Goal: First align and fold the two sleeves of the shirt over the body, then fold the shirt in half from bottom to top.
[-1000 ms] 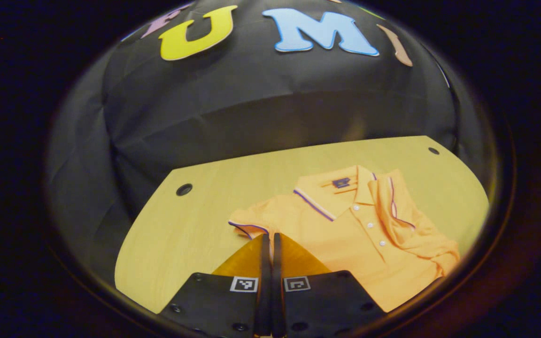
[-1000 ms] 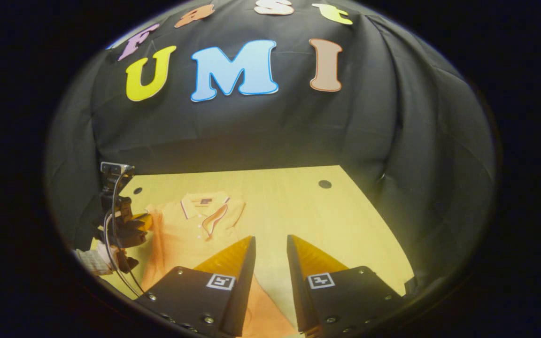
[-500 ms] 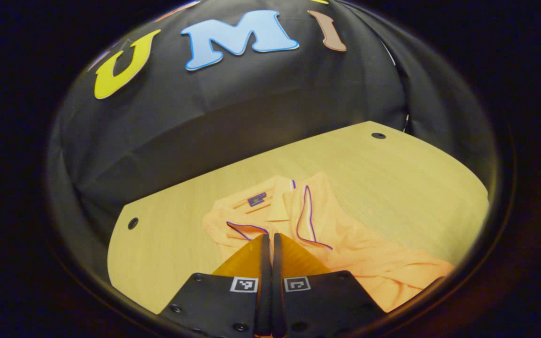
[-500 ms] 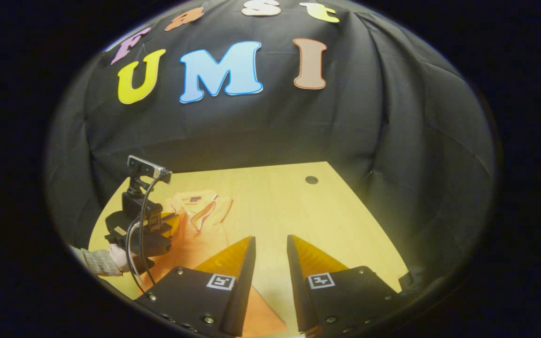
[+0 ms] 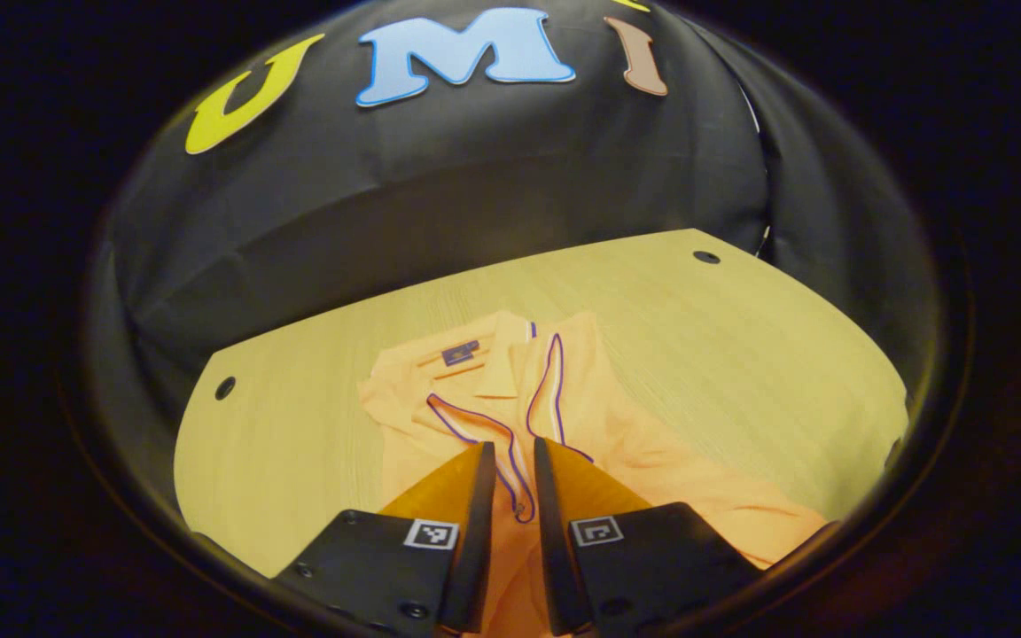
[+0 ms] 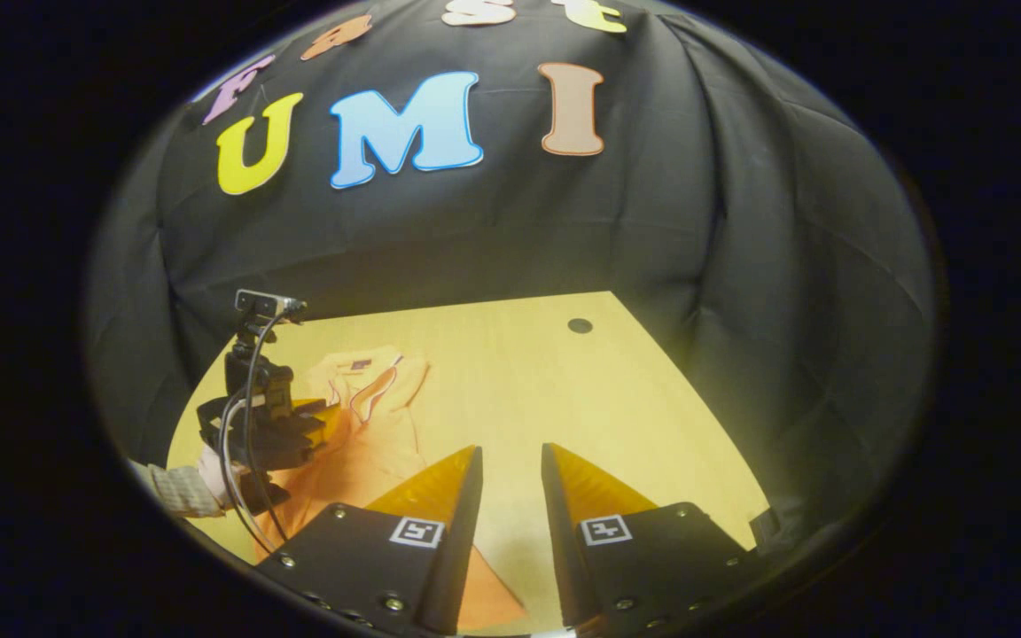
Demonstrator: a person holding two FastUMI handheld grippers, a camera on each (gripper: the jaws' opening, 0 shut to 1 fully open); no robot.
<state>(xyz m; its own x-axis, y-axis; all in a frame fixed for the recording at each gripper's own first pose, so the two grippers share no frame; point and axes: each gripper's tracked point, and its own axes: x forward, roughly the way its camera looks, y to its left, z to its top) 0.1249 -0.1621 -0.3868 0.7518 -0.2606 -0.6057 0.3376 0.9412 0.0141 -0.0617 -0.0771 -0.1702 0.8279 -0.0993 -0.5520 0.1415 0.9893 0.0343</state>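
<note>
I'm seeing both sleeves lying over the body of the orange polo shirt [image 5: 564,416], lying on the pale wooden surface [image 5: 741,354]. Left gripper [image 5: 513,461] jaws parted w/ purple-trimmed cuff between, not pinched; right gripper [image 6: 510,461] jaws apart, holding nothing. Bottom-to-top fold is remaining, I'm judging.

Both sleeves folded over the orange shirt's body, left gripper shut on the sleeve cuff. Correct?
Not quite: the left gripper is open, its fingers apart with the sleeve cuff lying between them, as the left gripper view shows. Both sleeves do lie over the orange shirt.
</note>
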